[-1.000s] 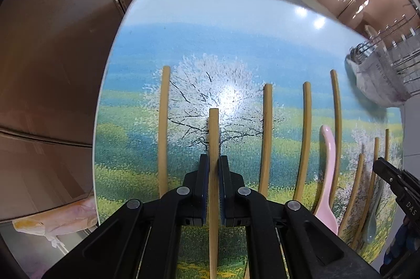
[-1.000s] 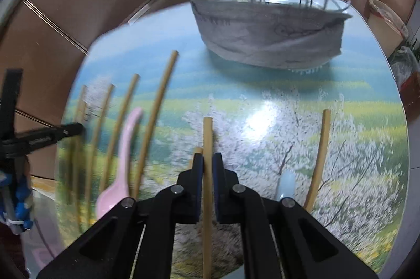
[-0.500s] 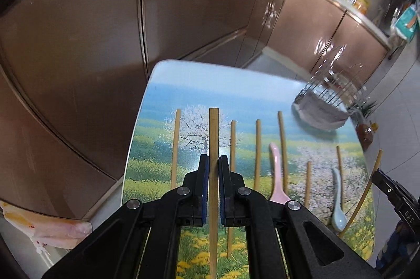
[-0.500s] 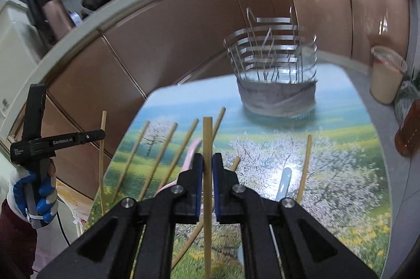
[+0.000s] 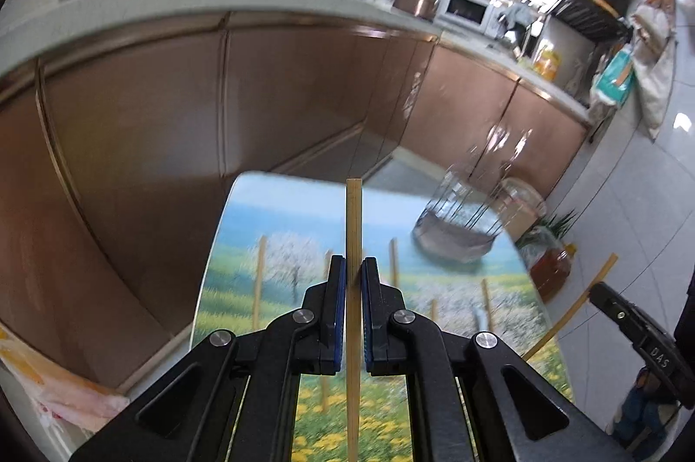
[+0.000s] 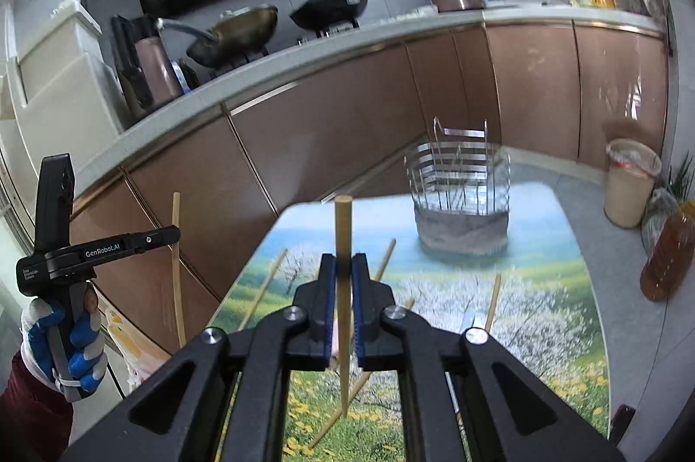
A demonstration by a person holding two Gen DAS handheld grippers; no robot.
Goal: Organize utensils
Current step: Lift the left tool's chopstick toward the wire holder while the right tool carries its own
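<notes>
My left gripper [image 5: 354, 266] is shut on a wooden chopstick [image 5: 353, 227] and holds it high above the table with the landscape print [image 5: 304, 245]. My right gripper [image 6: 342, 262] is shut on another chopstick [image 6: 343, 227], also lifted. The left gripper and its chopstick [image 6: 176, 266] show at the left of the right wrist view. Several chopsticks [image 6: 265, 290] lie on the table. A wire utensil basket [image 6: 460, 197] with a grey liner stands at the table's far end; it also shows in the left wrist view [image 5: 456, 232].
Brown kitchen cabinets [image 6: 347, 123] run behind the table. A beige bin [image 6: 630, 188] and an amber bottle [image 6: 669, 258] stand on the floor to the right. A pink plastic bag [image 5: 56, 388] hangs at the left.
Both grippers have risen well above the table with their chopsticks, so the table and basket now look smaller and farther away.
</notes>
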